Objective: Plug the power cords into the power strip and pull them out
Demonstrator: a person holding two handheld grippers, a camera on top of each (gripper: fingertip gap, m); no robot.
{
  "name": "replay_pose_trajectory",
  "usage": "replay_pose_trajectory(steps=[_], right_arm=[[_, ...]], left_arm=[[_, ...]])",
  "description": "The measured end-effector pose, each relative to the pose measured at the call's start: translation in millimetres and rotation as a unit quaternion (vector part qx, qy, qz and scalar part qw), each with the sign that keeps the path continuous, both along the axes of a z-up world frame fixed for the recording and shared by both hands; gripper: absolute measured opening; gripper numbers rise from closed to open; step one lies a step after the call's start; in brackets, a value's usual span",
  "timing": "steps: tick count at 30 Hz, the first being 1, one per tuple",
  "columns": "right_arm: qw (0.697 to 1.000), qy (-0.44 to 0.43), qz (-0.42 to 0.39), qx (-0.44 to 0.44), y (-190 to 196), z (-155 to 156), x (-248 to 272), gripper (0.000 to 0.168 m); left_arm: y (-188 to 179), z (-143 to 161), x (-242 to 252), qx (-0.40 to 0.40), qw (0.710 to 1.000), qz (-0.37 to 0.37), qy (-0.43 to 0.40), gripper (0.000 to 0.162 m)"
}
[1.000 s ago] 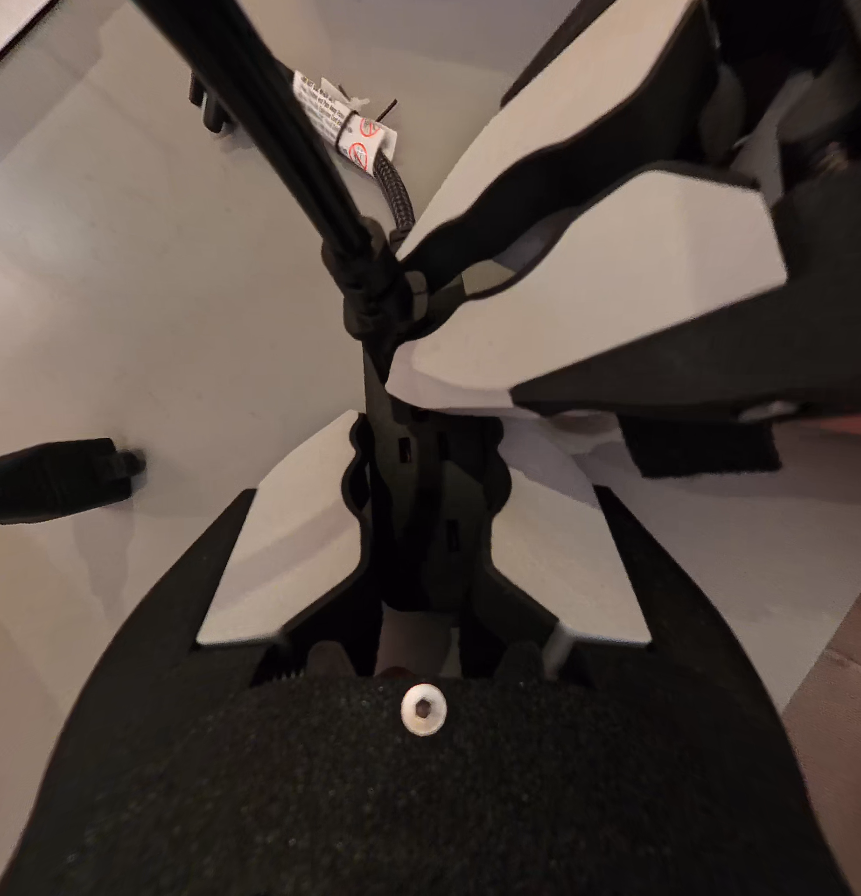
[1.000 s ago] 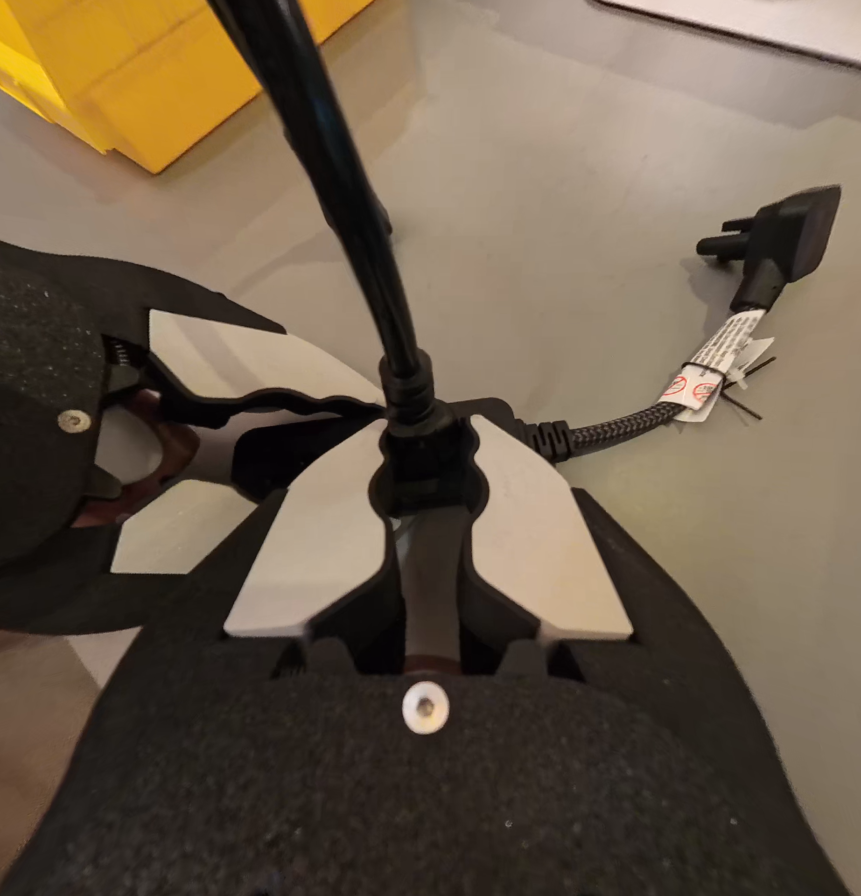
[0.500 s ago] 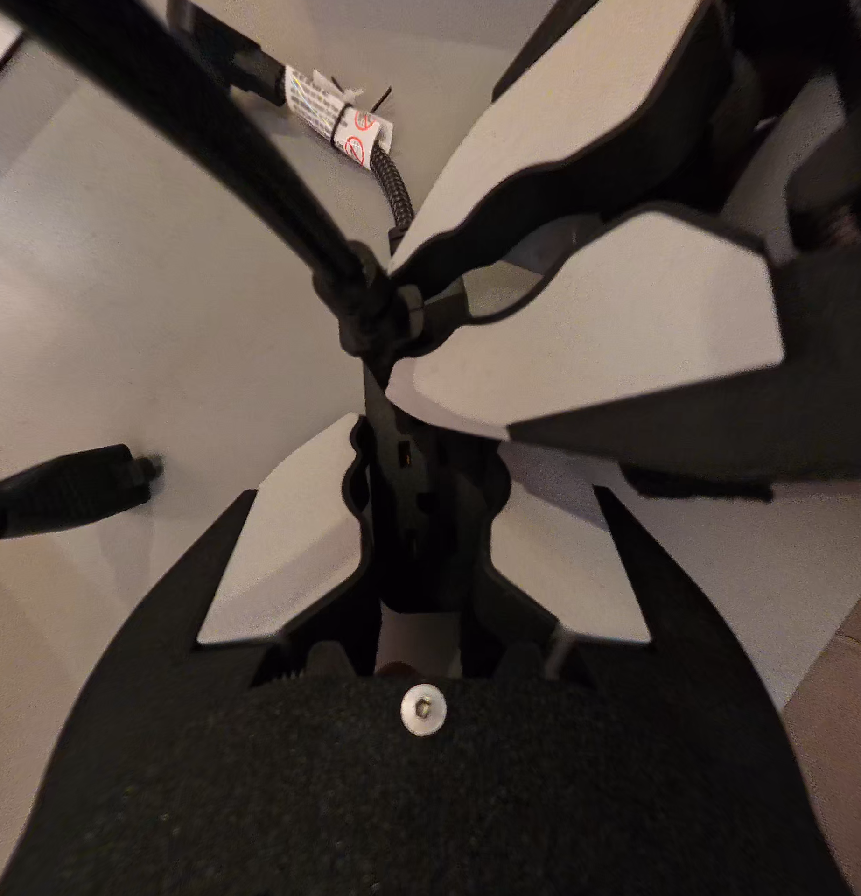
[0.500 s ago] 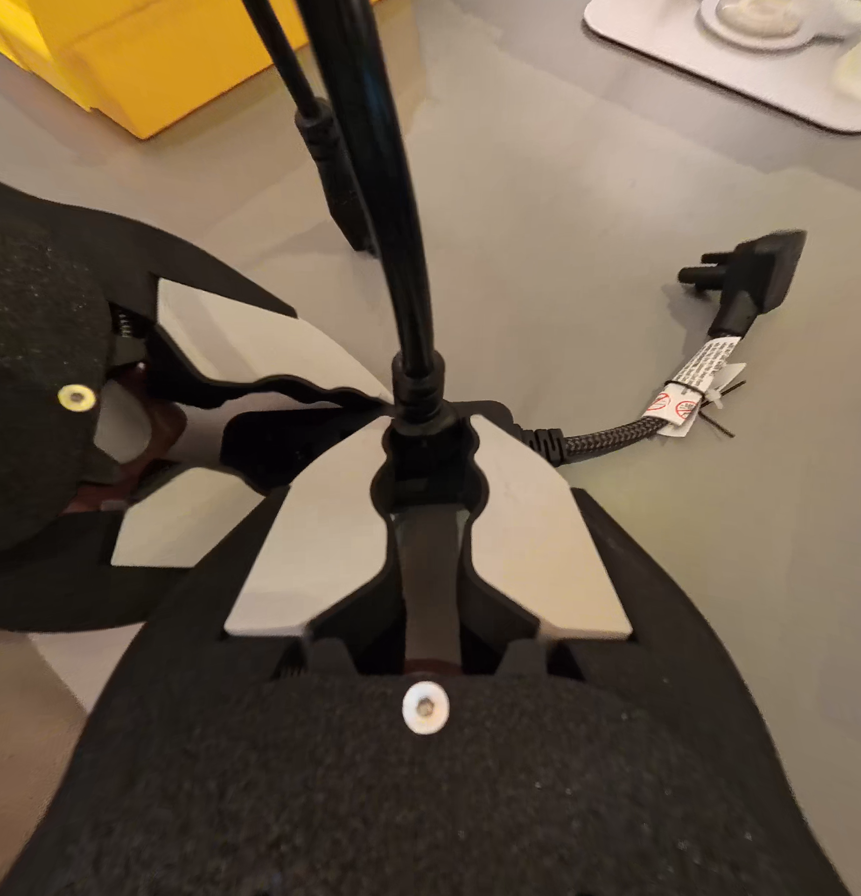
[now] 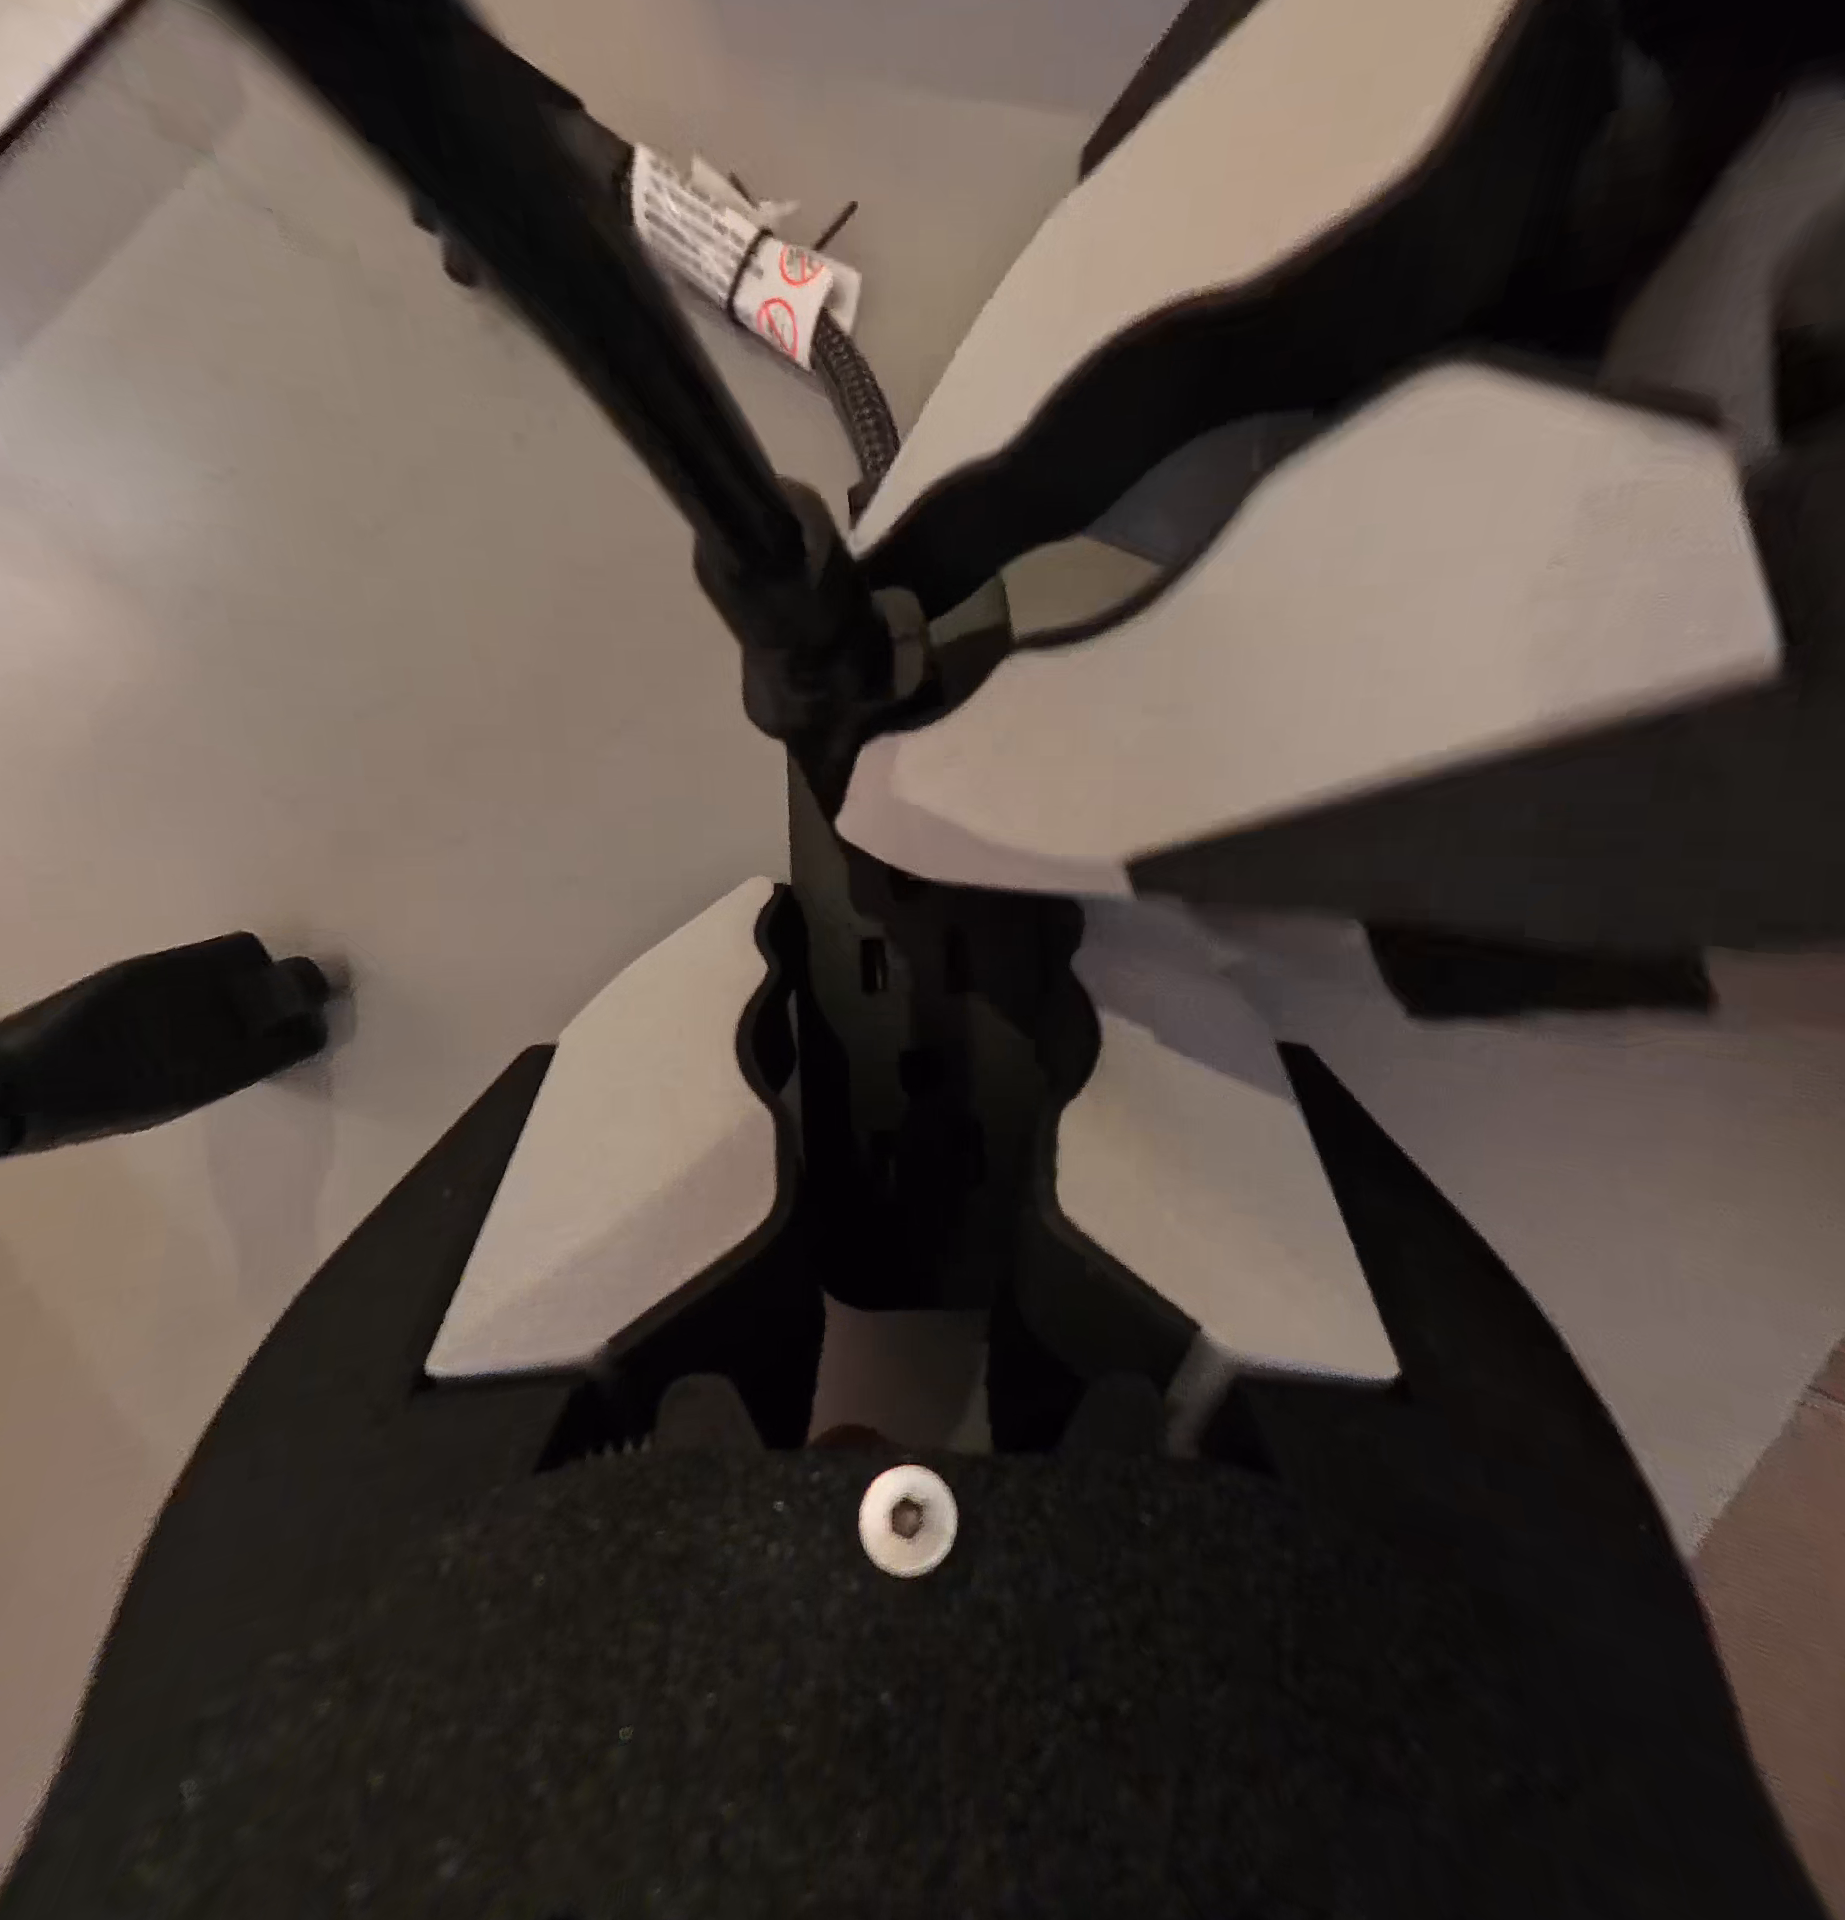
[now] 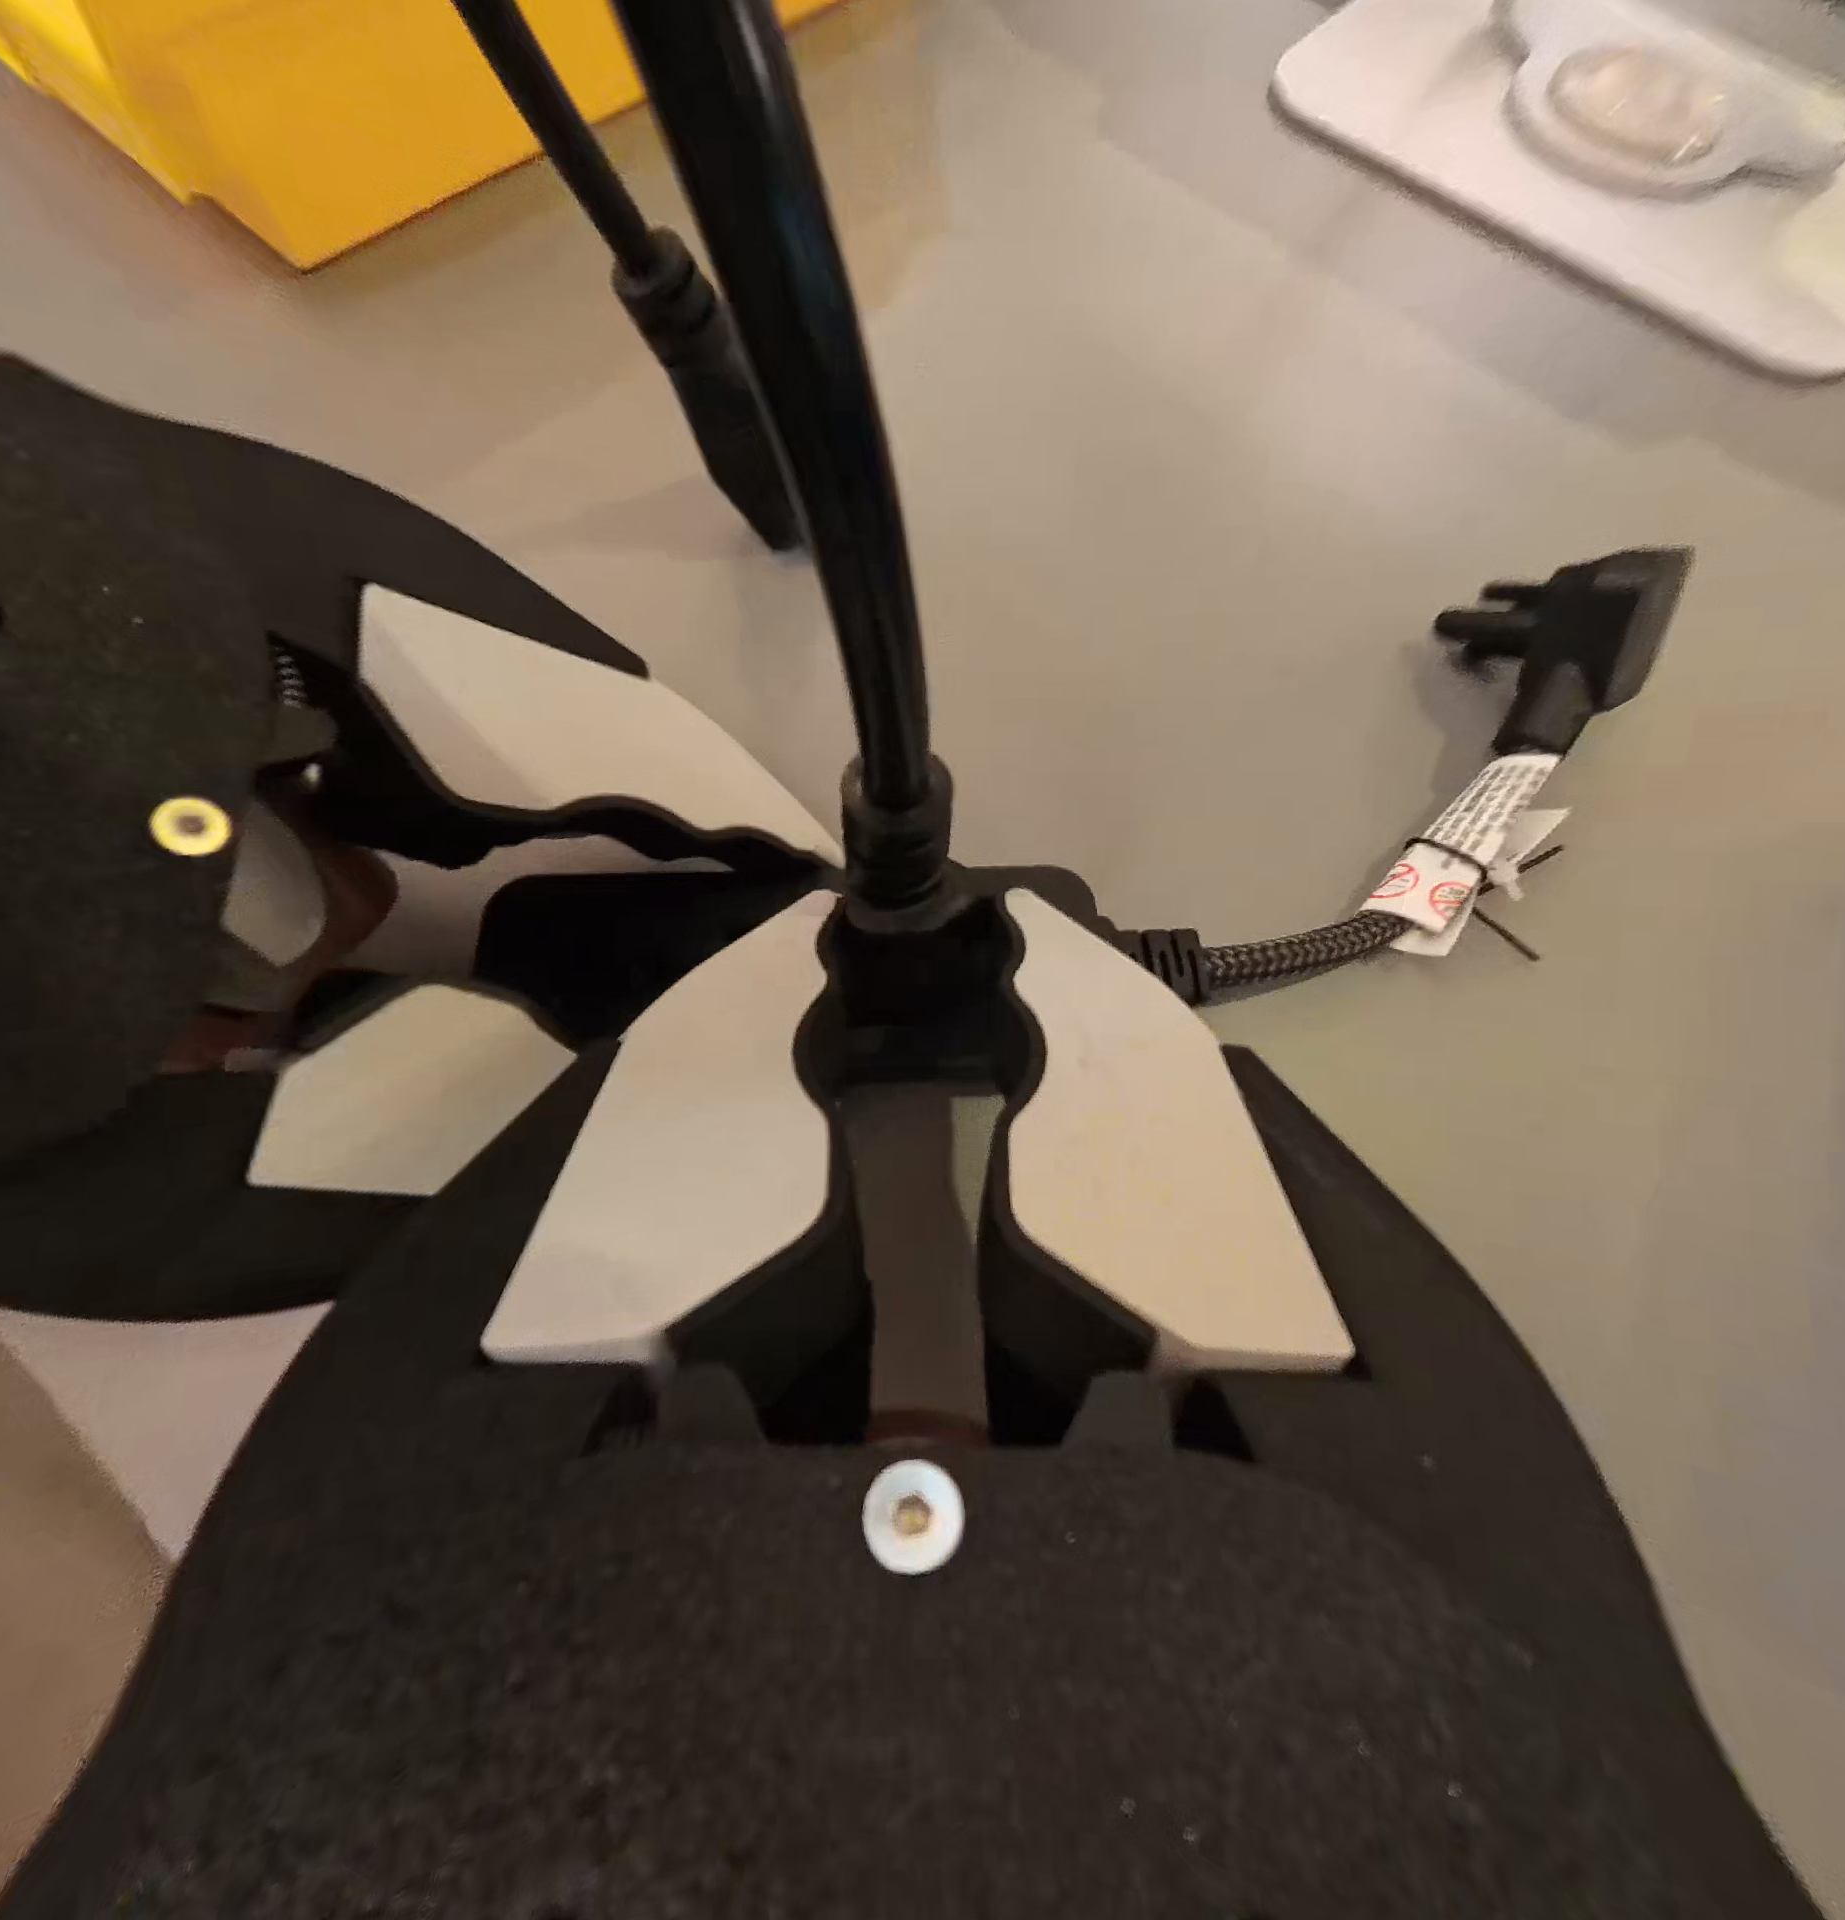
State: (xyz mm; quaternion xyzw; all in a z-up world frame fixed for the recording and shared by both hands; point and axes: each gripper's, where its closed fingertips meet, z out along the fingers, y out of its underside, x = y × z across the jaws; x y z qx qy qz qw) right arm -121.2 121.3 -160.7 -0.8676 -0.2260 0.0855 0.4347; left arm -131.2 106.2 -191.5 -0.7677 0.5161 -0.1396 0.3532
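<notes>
My left gripper (image 5: 918,935) is shut on the black power strip (image 5: 928,1091), holding it by its sides. My right gripper (image 6: 923,914) is shut on the black plug (image 6: 918,966) of a power cord (image 6: 824,416), which rises up and away. The plug sits on the strip's far end in the left wrist view (image 5: 814,644), where the right gripper (image 5: 866,665) comes in from the upper right. Its prongs are hidden. The left gripper (image 6: 689,914) shows at the left of the right wrist view.
The strip's braided lead (image 6: 1292,945) with a white tag (image 6: 1458,862) ends in a loose plug (image 6: 1583,644) on the grey table. A second cord's plug (image 6: 720,395) lies behind. A yellow box (image 6: 326,104) and a white tray (image 6: 1624,260) stand farther back. Left and right tips are no more than a few centimetres apart.
The right gripper has tilted, so more of the far table and the white tray show. The held cord swung left and back. Both grips are unchanged.
</notes>
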Motion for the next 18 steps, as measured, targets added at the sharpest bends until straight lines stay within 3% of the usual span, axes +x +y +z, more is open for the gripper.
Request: replay_pose_trajectory(steps=[3,7,8,10,11,13,16,18], right_arm=[[0.986,0.149,0.009,-0.068,-2.0,-1.1,1.7,0.026],[0.97,0.221,-0.008,-0.099,-0.9,1.9,0.3,0.029],[0.984,0.162,-0.006,-0.073,1.0,1.5,1.7,0.026],[0.998,-0.057,0.006,0.022,2.9,7.2,2.5,0.02],[0.998,-0.05,0.005,0.028,3.0,9.0,0.5,0.021],[0.998,0.054,0.008,-0.021,3.8,4.4,0.2,0.022],[0.961,0.252,0.011,-0.112,2.4,10.3,-3.3,0.028],[0.961,0.254,0.012,-0.11,2.3,10.8,-2.8,0.027]], left_arm=[[-0.6,1.5,1.1,0.007,1.0,-0.003,-0.008,0.048],[-0.1,0.5,2.7,0.009,1.0,-0.002,-0.003,0.047],[0.7,-0.7,3.3,0.002,1.0,0.001,0.004,0.047],[2.6,1.5,2.6,0.01,1.0,0.002,0.003,0.046],[2.4,1.0,0.9,0.007,1.0,0.003,0.003,0.046],[1.0,-0.8,-0.6,-0.001,1.0,0.007,-0.002,0.047],[2.2,-0.4,-0.6,0.0,1.0,0.007,-0.005,0.047],[2.7,-0.9,0.1,0.0,1.0,0.008,0.0,0.046]])
